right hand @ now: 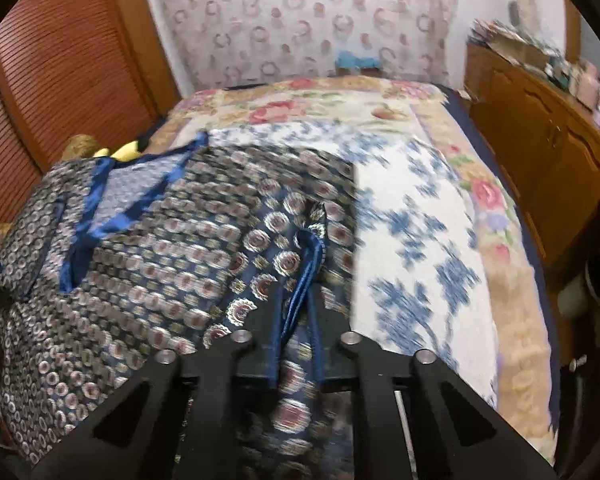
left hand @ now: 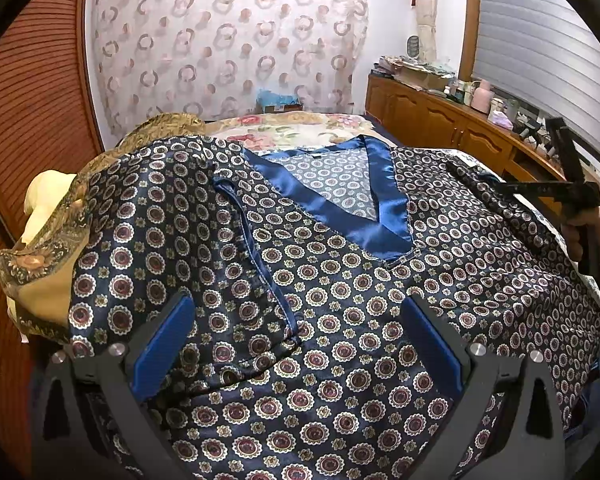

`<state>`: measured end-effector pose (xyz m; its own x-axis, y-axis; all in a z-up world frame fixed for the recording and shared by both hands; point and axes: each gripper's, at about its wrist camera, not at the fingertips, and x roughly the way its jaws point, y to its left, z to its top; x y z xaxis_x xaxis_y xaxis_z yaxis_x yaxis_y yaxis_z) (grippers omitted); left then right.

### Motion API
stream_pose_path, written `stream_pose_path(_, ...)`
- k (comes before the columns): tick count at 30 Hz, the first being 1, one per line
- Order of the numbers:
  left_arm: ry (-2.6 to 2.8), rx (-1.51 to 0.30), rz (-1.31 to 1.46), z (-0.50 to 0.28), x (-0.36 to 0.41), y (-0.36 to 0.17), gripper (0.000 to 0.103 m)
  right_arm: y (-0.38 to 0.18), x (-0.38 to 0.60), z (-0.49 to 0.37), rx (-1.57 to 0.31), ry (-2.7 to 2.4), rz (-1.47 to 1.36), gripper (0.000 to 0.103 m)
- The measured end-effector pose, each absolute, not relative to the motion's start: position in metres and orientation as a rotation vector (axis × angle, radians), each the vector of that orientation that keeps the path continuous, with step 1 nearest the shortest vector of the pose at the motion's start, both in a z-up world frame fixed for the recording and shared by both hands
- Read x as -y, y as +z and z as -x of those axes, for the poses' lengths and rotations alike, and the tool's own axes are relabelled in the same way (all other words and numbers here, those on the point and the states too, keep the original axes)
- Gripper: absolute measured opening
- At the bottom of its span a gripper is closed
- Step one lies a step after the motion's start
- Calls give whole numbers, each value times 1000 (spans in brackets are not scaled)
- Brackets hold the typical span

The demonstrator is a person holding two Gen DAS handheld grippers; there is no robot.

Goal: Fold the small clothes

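Jaws: left gripper (left hand: 296, 344) wide | right gripper (right hand: 300, 280) clamps sleeve (right hand: 296, 264) (no readable writing)

Your right gripper (right hand: 300, 280) pinches the blue-trimmed sleeve edge (right hand: 306, 264) of the patterned top (right hand: 148, 264), jaws nearly together. The top lies across the bed's left side; blue-flowered sheet (right hand: 420, 240) bare at right. View blurred.

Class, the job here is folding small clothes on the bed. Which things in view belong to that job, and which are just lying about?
Belong:
patterned navy satin top
its sleeve
right gripper, shut on the sleeve
left gripper, open

Lying about:
floral bedspread
clutter on the wooden cabinet
curtain
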<state>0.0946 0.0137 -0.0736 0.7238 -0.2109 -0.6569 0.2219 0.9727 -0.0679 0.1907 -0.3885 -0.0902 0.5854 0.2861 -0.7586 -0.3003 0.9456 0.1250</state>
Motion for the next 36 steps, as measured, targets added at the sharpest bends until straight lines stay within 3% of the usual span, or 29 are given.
stream_pose_path(8,-240,-715,-5,-92,-18,-71,103,-71,344,-174,-848,487,94,8)
stream_pose_path(10,-250,-711,0,-93,-18,-69,103,-69,336,-175,-850,488,124,31)
stream_pose_path(13,-243,-696,0,-95,-18,-63,103,-60,330,-181,-833,460,169,47)
stream_pose_path(15,-243,-681,-3,-97,-20,-57,103,-56,333,-186,-810,420,213,51)
stream_pose_path(29,-154,-651,4,-129,-63,-34,103,-109,383,-244,-924,290,202,51)
stream_pose_path(36,-115,-665,30,-158,-97,-32,97,-110,382,-250,-895,311,182,57)
